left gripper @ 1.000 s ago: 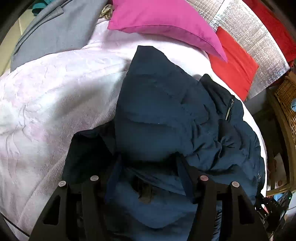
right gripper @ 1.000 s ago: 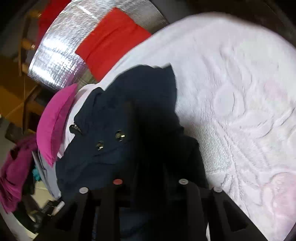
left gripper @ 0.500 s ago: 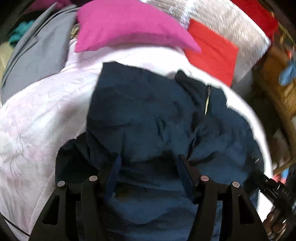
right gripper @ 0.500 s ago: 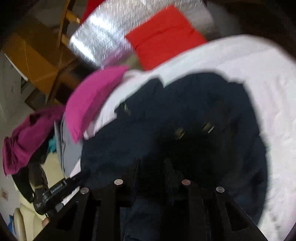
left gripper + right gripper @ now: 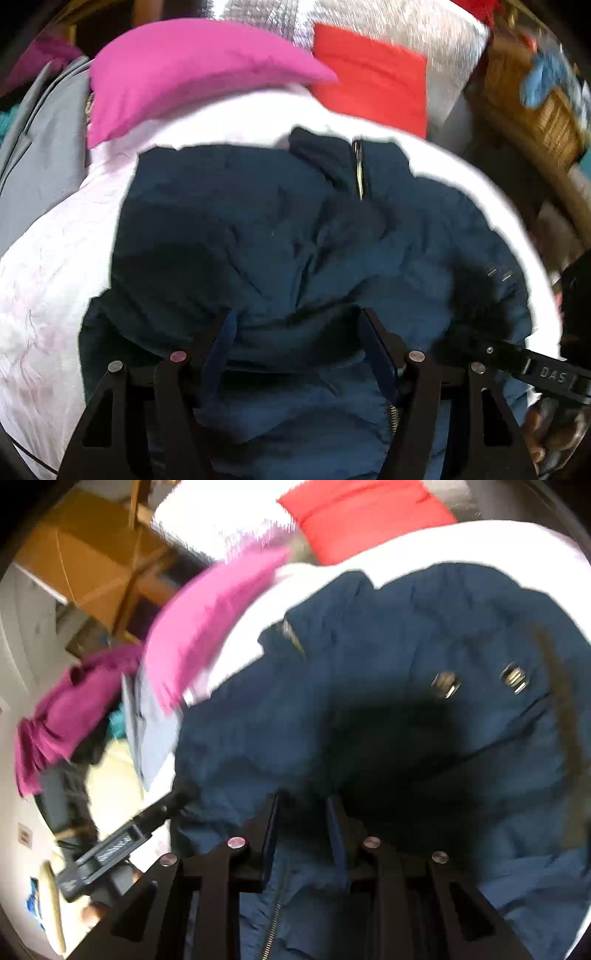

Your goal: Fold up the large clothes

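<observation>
- Navy padded jacket (image 5: pixel 280 236) lies bunched on the white bedspread (image 5: pixel 55 280), its collar zip (image 5: pixel 358 173) pointing toward the pillows; two metal snaps (image 5: pixel 480 679) show in the right wrist view.
- Left gripper (image 5: pixel 295 332) has its fingers spread wide with a thick roll of the jacket's near edge between them; I cannot tell whether the pads press the cloth.
- Right gripper (image 5: pixel 301 805) has its fingers close together, clenched on a fold of the jacket beside a lower zip (image 5: pixel 275 919).
- Each gripper appears at the edge of the other's view, at the jacket's side.
- Pink pillow (image 5: pixel 192 70) rests at the head of the bed, with a red pillow (image 5: pixel 373 77) beside it against a silver quilted backing (image 5: pixel 443 33).
- Grey garment (image 5: pixel 40 147) lies just left of the bedspread; a wicker basket (image 5: pixel 532 110) stands to the right.
</observation>
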A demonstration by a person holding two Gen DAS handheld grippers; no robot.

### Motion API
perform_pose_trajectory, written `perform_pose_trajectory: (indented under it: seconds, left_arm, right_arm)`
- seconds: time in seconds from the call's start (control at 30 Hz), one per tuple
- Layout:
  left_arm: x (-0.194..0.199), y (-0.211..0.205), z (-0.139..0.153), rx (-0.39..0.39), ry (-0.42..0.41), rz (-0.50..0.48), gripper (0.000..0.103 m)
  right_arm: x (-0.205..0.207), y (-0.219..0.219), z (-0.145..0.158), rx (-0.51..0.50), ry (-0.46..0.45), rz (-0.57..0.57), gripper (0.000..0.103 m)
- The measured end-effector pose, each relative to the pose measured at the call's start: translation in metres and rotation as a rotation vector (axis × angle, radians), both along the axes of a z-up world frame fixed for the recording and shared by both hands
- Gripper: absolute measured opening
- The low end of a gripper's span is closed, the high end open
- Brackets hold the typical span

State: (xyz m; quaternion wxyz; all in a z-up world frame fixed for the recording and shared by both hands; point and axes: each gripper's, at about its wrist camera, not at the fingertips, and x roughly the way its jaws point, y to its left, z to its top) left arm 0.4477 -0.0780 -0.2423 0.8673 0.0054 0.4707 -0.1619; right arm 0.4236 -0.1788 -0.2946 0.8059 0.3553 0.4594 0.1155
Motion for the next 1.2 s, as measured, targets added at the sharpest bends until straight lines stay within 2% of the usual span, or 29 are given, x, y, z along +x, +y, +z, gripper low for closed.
perform_pose_trajectory:
  seconds: [0.07, 0.13, 0.27, 0.33, 0.37, 0.4, 0.43, 0.5, 0.6, 0.7, 0.77, 0.83, 0.87, 0.9, 1.0, 1.07, 1.13, 1.2]
  left_arm:
    - [0.001, -0.006, -0.008, 0.053, 0.001, -0.012, 0.071]
    - [-0.001, -0.005, -0.005, 0.054, 0.006, -0.020, 0.071]
    - [-0.001, 0.018, 0.016, -0.067, 0.009, 0.018, 0.071]
    - [-0.001, 0.036, 0.029, -0.107, -0.024, 0.059, 0.071]
    - [0.002, 0.047, 0.034, -0.123, -0.043, 0.092, 0.071]
    - [0.003, 0.057, 0.037, -0.133, -0.054, 0.122, 0.073]
    - [0.006, 0.070, 0.039, -0.145, -0.064, 0.169, 0.075]
    - [0.013, 0.089, 0.034, -0.159, -0.046, 0.242, 0.078]
    - [0.026, 0.110, 0.016, -0.167, 0.042, 0.319, 0.078]
    - [0.035, 0.102, -0.006, -0.093, 0.115, 0.335, 0.078]
    - [0.036, 0.094, -0.013, -0.045, 0.109, 0.330, 0.078]
    - [0.034, 0.087, -0.010, -0.013, 0.097, 0.317, 0.078]
    - [0.033, 0.084, -0.008, -0.009, 0.093, 0.307, 0.078]
    - [0.032, 0.084, -0.007, -0.016, 0.089, 0.304, 0.078]
    - [0.029, 0.086, -0.005, -0.015, 0.083, 0.302, 0.078]
    - [0.027, 0.086, -0.011, 0.005, 0.097, 0.303, 0.079]
    - [0.031, 0.091, -0.014, 0.008, 0.107, 0.299, 0.080]
    - [0.029, 0.092, -0.009, -0.005, 0.112, 0.299, 0.080]
  right_arm:
    - [-0.001, -0.002, -0.002, 0.012, 0.009, 0.010, 0.028]
    - [-0.005, -0.015, 0.003, 0.056, 0.012, -0.001, 0.028]
    - [-0.024, -0.044, 0.021, 0.054, -0.044, -0.108, 0.030]
    - [-0.041, -0.077, 0.027, 0.076, -0.072, -0.218, 0.042]
    - [-0.049, -0.089, 0.029, 0.079, -0.086, -0.262, 0.057]
    - [-0.060, -0.106, 0.031, 0.078, -0.108, -0.325, 0.067]
    - [-0.069, -0.121, 0.031, 0.073, -0.117, -0.380, 0.068]
    - [-0.077, -0.142, 0.025, 0.064, -0.077, -0.452, 0.068]
    - [-0.081, -0.164, -0.001, 0.087, 0.020, -0.510, 0.068]
    - [-0.073, -0.166, -0.025, 0.155, 0.089, -0.478, 0.068]
    - [-0.055, -0.149, -0.031, 0.160, 0.117, -0.423, 0.068]
    - [-0.049, -0.137, -0.025, 0.076, 0.123, -0.413, 0.052]
    - [-0.047, -0.134, -0.021, 0.054, 0.113, -0.405, 0.039]
    - [-0.047, -0.129, -0.010, 0.022, 0.081, -0.400, 0.035]
    - [-0.045, -0.119, 0.007, -0.041, 0.017, -0.379, 0.034]
    - [-0.041, -0.117, -0.003, -0.084, 0.061, -0.367, 0.034]
    - [-0.038, -0.119, -0.021, -0.028, 0.118, -0.374, 0.034]
    - [-0.038, -0.123, -0.018, 0.012, 0.113, -0.392, 0.034]
